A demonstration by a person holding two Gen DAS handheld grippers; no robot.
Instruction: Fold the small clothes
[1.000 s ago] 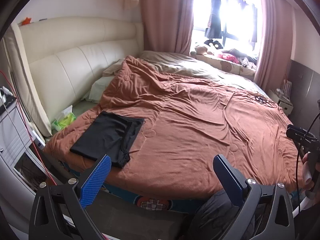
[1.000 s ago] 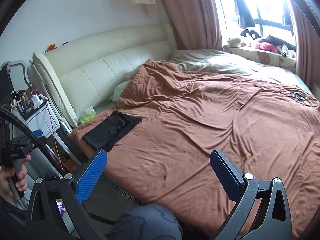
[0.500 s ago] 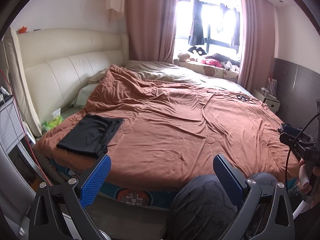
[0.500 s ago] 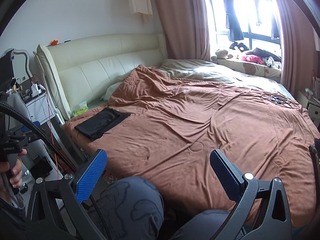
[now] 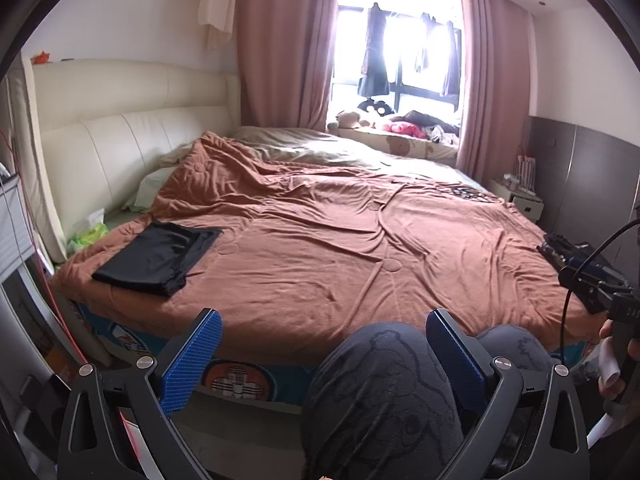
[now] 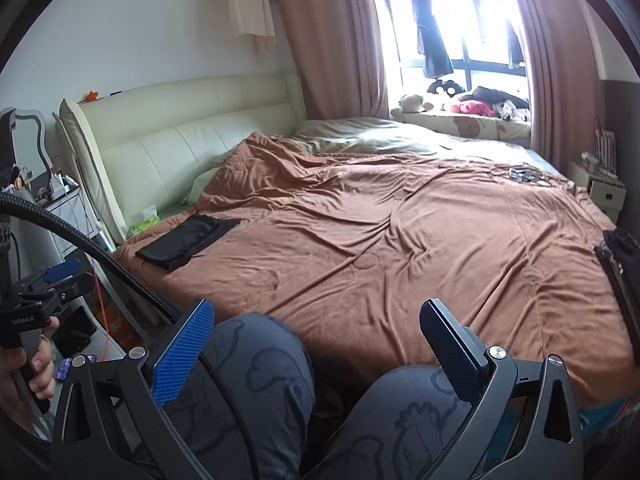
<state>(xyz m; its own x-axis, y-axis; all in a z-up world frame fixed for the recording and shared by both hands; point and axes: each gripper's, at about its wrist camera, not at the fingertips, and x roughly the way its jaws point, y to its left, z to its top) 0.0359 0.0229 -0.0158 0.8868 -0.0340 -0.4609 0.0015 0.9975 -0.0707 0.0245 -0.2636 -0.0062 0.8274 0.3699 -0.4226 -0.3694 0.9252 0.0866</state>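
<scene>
Left wrist view: left gripper (image 5: 322, 346) spread wide, empty; the folded black garment (image 5: 158, 257) lies ahead-left on the brown blanket (image 5: 360, 248), long axis running away rightward. Right wrist view: right gripper (image 6: 316, 338) wide too, garment (image 6: 188, 242) far left. Left hand looks nearer.

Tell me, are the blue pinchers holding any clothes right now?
No, nothing is held. The left gripper and the right gripper are both open and empty. The folded black garment lies alone on the brown blanket.
</scene>
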